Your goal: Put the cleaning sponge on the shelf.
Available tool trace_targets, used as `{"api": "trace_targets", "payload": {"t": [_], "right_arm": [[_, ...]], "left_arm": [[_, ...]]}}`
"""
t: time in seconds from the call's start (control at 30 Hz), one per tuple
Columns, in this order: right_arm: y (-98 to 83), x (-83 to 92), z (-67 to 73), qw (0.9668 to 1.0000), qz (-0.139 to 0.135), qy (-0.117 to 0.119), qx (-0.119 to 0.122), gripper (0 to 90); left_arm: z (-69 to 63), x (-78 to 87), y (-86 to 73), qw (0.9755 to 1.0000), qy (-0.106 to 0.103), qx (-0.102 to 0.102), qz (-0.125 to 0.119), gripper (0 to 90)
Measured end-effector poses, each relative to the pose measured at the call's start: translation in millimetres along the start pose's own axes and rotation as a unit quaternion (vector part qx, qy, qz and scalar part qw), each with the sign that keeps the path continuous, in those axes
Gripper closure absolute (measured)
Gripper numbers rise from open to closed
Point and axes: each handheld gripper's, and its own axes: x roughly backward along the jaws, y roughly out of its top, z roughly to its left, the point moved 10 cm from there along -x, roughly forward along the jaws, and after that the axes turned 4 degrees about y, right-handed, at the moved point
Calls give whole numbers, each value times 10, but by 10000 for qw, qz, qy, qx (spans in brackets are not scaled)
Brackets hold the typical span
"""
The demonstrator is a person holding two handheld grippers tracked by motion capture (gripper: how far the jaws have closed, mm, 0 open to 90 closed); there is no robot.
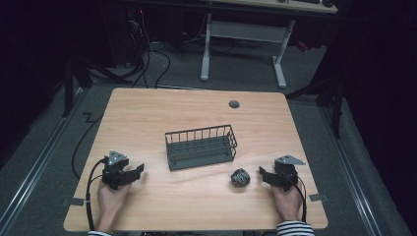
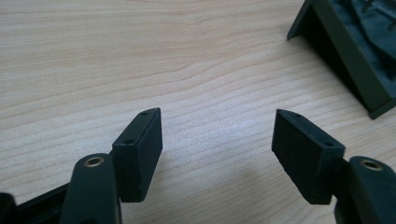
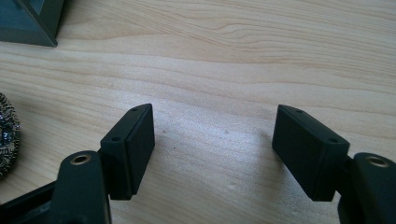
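A dark grey wire basket (image 1: 200,146) stands in the middle of the wooden table (image 1: 147,113); its corner (image 2: 345,60) shows at the upper right of the left gripper view. A steel wool scrubber (image 1: 240,178) lies in front of the basket's right end, and its edge (image 3: 7,135) appears at the left of the right gripper view. My left gripper (image 1: 139,172) rests near the front left, open, with bare wood between its jaws (image 2: 217,140). My right gripper (image 1: 261,174) sits just right of the scrubber, open and empty (image 3: 214,140).
A round cable hole (image 1: 234,104) lies near the table's far edge. Beyond the table stand a white desk frame (image 1: 243,44) and floor cables (image 1: 147,64). A black cable trails from each gripper off the front edge.
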Motion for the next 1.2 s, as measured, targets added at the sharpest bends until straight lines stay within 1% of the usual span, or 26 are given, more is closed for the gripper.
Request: {"api": "trace_targets", "payload": {"t": [0.13,0.2,0.33,0.47,0.63,0.7,0.8,0.83,0.97,1.13,1.2], "right_arm": [[1,-1,-1,10000,-2,6,6,298],[1,-1,-1,10000,-1,6,7,297],[2,-2,-1,10000,0,7,0,295],[2,-2,0,10000,1,10,1,295],[-2,3,-2,10000,28,46,37,296],[-7,13,-8,9999,91,48,35,295],[-20,34,-21,9998,173,33,52,281],[-33,49,-14,9997,211,62,50,272],[-40,121,48,9996,179,181,148,262],[-26,246,173,9989,32,363,296,254],[-27,287,223,9986,9,431,320,255]], "left_arm": [[22,-34,-43,9999,114,-55,63,342],[42,-46,-59,9998,159,-45,77,343],[62,-46,-63,9998,175,-8,43,346],[65,-48,-64,9997,233,-35,46,346],[71,-55,-66,9993,359,-49,54,331],[69,-57,-70,9992,394,-83,73,324],[57,-62,-77,9988,435,-195,121,315],[56,-62,-77,9988,431,-196,123,307],[54,-64,-77,9988,426,-205,121,299],[47,-65,-78,9988,415,-207,124,287],[45,-65,-80,9989,411,-210,127,284]]}}
